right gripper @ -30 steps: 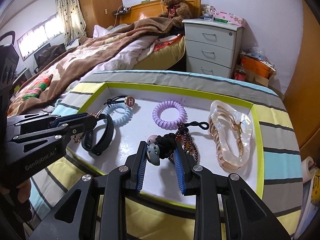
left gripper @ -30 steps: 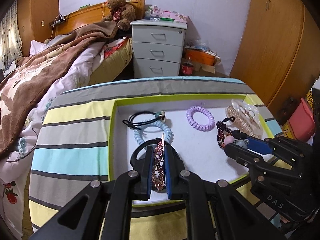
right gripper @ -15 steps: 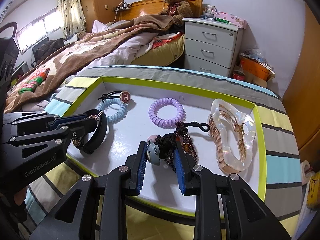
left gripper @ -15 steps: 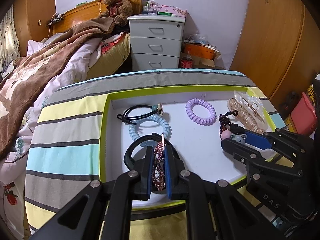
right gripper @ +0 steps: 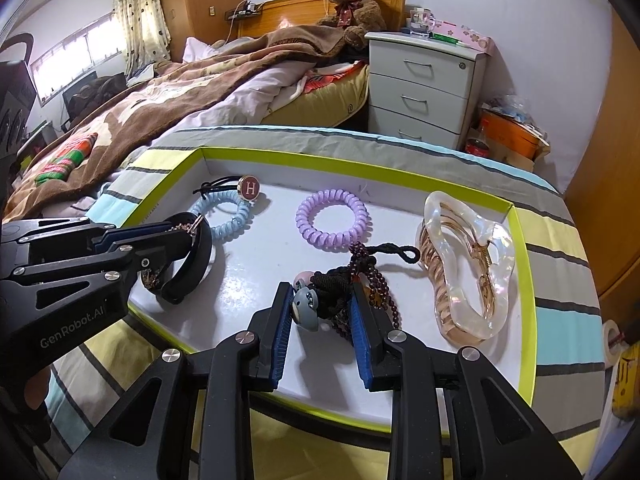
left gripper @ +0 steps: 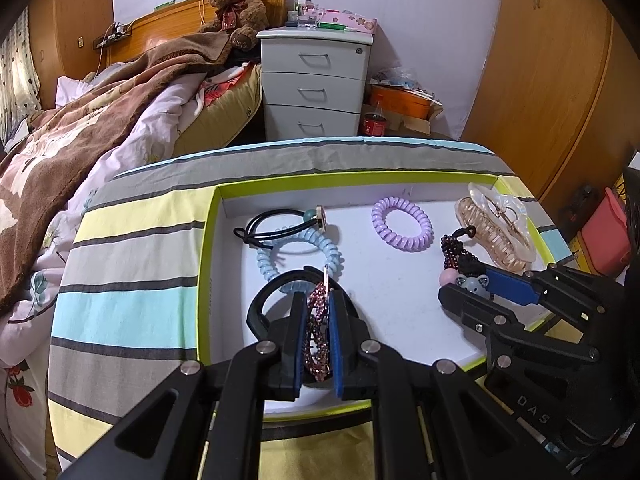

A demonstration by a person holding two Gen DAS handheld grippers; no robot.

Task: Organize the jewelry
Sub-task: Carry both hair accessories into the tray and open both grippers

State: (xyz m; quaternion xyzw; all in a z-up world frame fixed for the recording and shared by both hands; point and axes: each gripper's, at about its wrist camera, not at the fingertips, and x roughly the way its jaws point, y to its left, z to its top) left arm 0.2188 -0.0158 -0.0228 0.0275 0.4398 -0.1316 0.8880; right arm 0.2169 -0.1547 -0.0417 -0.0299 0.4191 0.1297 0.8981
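Two coil hair ties (lilac, blue), left tongs clamping beaded clip, right tongs gripping bear charm

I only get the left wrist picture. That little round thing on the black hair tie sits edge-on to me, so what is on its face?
Observer: The round charm on the black hair tie is dark red with a gold rim and a white letter H.
Operator: And the other tool, at my right: is anything between its fingers?
Observer: Yes. The right tool has a grey mouse charm and a black knotted cord between its blue pads, which sit against both sides.
Operator: Any daylight in there?
Observer: A bright window with a patterned curtain, at the far left.
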